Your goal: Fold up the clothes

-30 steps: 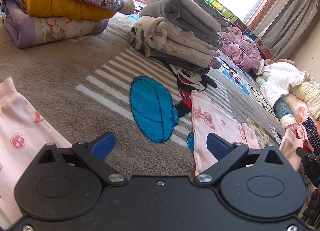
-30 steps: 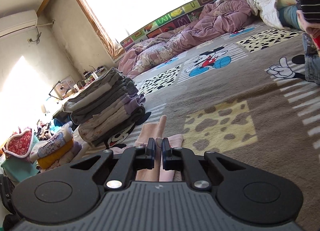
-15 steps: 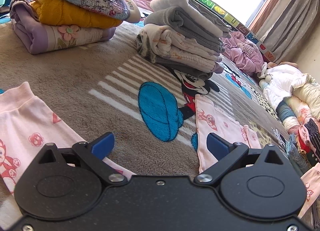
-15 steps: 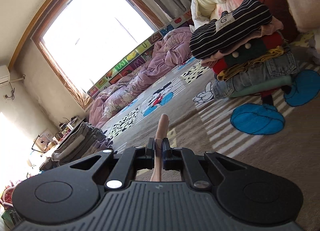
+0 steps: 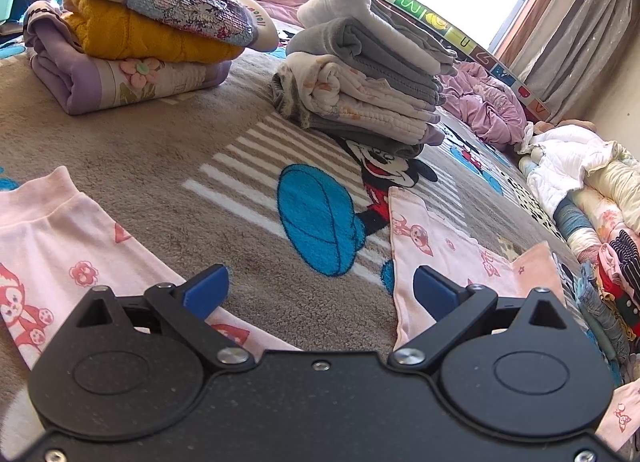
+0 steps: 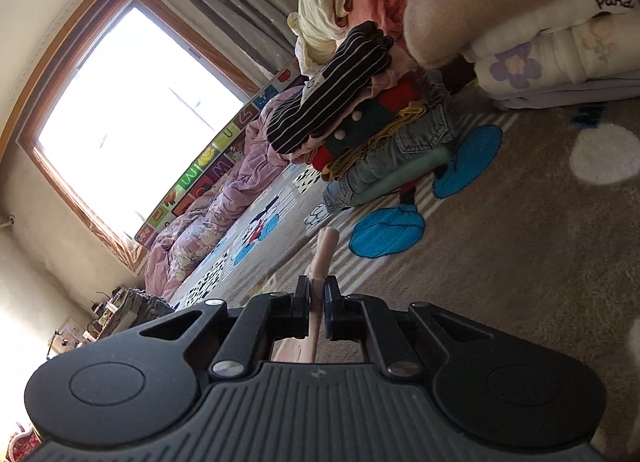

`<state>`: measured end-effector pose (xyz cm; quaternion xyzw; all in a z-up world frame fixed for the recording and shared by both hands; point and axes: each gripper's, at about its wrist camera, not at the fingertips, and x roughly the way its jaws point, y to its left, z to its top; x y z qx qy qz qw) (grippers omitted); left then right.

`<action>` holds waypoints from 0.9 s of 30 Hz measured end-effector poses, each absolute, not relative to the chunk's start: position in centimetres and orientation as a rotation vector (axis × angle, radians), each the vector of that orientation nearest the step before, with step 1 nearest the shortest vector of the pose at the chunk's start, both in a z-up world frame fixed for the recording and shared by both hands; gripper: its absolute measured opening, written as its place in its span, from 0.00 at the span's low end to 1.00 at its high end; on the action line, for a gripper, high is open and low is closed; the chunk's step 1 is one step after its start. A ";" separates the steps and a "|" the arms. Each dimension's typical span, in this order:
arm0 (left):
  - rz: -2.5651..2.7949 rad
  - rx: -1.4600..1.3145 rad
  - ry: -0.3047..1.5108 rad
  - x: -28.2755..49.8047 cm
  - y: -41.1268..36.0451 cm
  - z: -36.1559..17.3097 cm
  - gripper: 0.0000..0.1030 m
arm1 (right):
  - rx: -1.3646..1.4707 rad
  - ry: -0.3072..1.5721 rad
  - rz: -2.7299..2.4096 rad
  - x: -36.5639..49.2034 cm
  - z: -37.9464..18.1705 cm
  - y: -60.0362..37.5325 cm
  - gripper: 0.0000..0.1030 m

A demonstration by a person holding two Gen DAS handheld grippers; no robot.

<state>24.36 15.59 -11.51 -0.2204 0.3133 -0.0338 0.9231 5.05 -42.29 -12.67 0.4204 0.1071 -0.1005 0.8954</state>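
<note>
Pale pink printed pants [image 5: 60,262] lie spread on the cartoon carpet [image 5: 160,157], one leg at the left and the other leg [image 5: 448,258] at the right of the left wrist view. My left gripper [image 5: 320,290] hovers low between the two legs, open, its blue pads holding nothing. In the right wrist view my right gripper [image 6: 317,298] is shut on a pink fold of the pants [image 6: 324,254], which sticks up past the fingertips. The right view is rolled sideways.
Two folded stacks stand behind the pants: a purple, yellow and sequinned stack [image 5: 132,45] and a grey and white stack [image 5: 360,85]. A striped, red and denim pile [image 6: 360,121] sits ahead of the right gripper. A purple blanket [image 5: 484,109] lies by the window.
The right gripper has swung across the room with the pink fabric pinched, rolling sideways; the clothes pile now fills its view. The left gripper has barely shifted, and more of the left pant leg shows.
</note>
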 end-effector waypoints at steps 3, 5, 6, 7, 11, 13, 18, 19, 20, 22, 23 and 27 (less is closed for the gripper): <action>-0.073 -0.448 0.641 24.4 15.4 -11.5 0.97 | 0.921 0.223 -0.242 3.6 -13.8 -43.1 0.09; -0.075 -0.445 0.640 24.4 15.2 -11.4 0.97 | 0.929 0.242 -0.259 3.2 -14.6 -43.3 0.09; -0.076 -0.443 0.639 24.4 15.2 -11.4 0.97 | 0.929 0.256 -0.266 3.1 -15.1 -43.3 0.09; -0.076 -0.439 0.638 24.4 15.1 -11.3 0.97 | 0.936 0.267 -0.268 3.1 -15.5 -43.4 0.09; -0.071 -0.410 0.618 24.1 14.6 -10.7 0.97 | 0.951 0.316 -0.291 3.4 -17.0 -43.8 0.09; -0.080 -0.389 0.593 23.8 14.2 -10.0 0.97 | 0.945 0.342 -0.320 3.4 -17.3 -43.9 0.13; -0.184 -0.329 0.535 22.4 11.6 -8.1 0.97 | 0.943 0.368 -0.324 4.2 -17.8 -45.0 0.17; -0.223 -0.304 0.530 22.0 10.5 -7.8 0.97 | 0.941 0.372 -0.319 4.4 -17.8 -45.1 0.17; -0.268 -0.271 0.529 21.5 9.0 -7.7 0.93 | 0.938 0.376 -0.314 4.6 -17.8 -45.3 0.17; -0.358 -0.204 0.526 20.5 6.1 -7.4 0.83 | 0.933 0.385 -0.302 5.0 -17.8 -45.6 0.17; -0.402 -0.170 0.524 20.0 4.6 -7.3 0.69 | 0.917 0.397 -0.281 5.3 -17.8 -45.6 0.17; -0.583 -0.060 0.551 17.7 -1.8 -8.2 0.45 | 0.852 0.405 -0.268 5.9 -17.1 -45.5 0.16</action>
